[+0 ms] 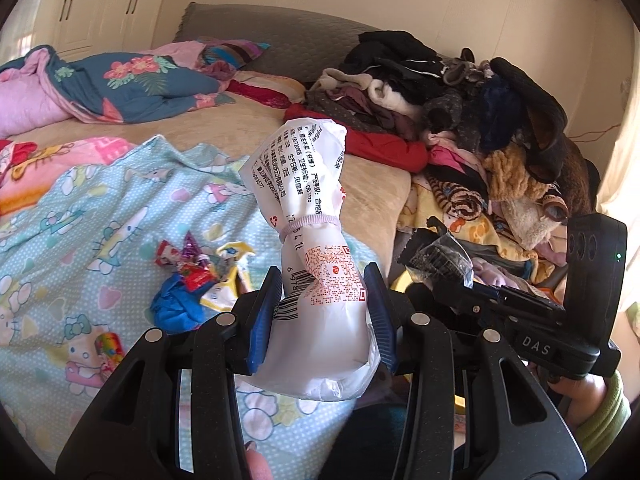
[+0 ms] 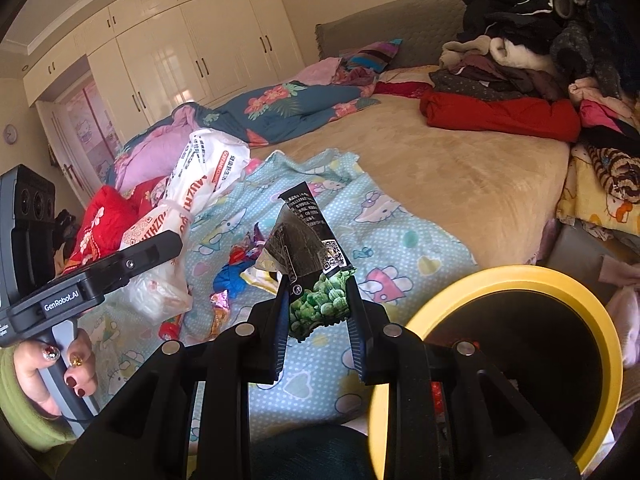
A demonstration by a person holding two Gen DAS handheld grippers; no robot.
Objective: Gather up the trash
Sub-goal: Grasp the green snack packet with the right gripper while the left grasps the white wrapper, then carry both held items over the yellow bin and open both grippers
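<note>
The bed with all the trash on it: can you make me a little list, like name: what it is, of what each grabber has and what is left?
left gripper: shut on white plastic bag
right gripper: shut on green snack packet
bin: yellow-rimmed bin, beside the bed
still on bed: candy wrappers on Hello Kitty sheet
other: clothes pile at the bed's far side

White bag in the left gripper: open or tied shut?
Tied shut: a hair band cinches the white plastic bag at its neck.
</note>
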